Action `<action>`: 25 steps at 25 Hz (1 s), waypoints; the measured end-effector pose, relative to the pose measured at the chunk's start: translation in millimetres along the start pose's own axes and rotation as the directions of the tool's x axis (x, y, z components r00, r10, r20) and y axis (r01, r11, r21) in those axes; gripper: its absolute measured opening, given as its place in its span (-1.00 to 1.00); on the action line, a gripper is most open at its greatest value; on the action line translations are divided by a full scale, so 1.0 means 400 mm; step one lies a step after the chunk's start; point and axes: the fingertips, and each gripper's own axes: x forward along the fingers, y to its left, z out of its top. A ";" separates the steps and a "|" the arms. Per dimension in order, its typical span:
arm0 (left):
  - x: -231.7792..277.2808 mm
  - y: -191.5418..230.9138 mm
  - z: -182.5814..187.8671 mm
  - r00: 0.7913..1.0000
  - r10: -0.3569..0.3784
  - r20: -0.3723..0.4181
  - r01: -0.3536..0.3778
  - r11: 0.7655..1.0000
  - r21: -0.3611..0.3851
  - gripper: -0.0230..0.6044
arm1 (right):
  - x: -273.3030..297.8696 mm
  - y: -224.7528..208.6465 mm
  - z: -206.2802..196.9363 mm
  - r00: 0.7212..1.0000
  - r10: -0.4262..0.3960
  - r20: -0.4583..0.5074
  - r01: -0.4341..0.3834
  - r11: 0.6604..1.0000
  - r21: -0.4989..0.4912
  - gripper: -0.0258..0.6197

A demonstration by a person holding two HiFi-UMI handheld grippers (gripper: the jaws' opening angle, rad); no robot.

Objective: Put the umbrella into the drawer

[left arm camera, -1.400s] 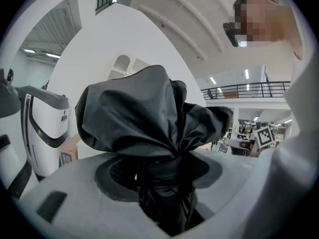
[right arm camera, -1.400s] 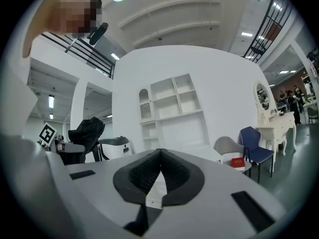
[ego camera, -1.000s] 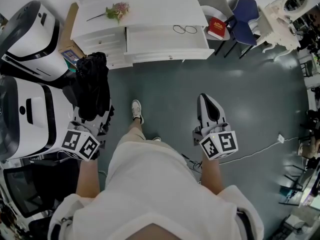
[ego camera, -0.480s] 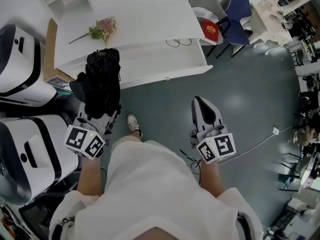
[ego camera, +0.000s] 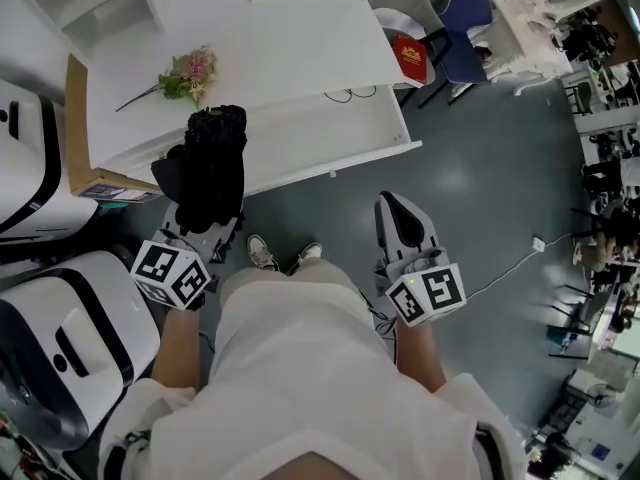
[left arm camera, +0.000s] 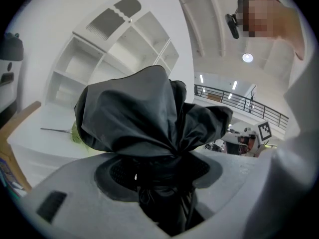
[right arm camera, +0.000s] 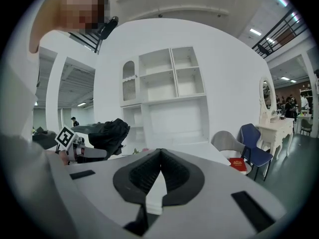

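White counter, pink flower sprig on top nr left end, drawer open at front w/ thin black loops inside

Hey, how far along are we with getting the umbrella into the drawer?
Done: the drawer stands open and the umbrella is picked up. In hand: the left gripper clamps it near the desk; the right gripper is shut, empty. Left: set it in the drawer and let go.

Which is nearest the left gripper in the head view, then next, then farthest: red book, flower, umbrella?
1. Umbrella, gripped in the left gripper.
2. Flower, on the desk just beyond.
3. Red book, far off to the right.
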 end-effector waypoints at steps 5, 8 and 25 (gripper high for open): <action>0.072 0.004 -0.024 0.996 -0.045 -0.083 0.045 0.999 -0.007 -0.08 | 0.054 -0.041 0.002 1.000 -0.012 0.001 0.012 1.000 0.018 -0.92; 0.080 0.004 -0.016 0.995 -0.053 -0.082 0.054 0.999 0.011 -0.08 | 0.076 -0.042 -0.009 1.000 0.004 0.017 -0.005 0.999 0.036 -0.92; 0.338 -0.022 0.031 0.983 0.091 -0.162 -0.085 0.996 0.041 -0.07 | 0.274 -0.340 0.050 0.986 0.143 0.087 -0.157 0.971 0.180 -0.92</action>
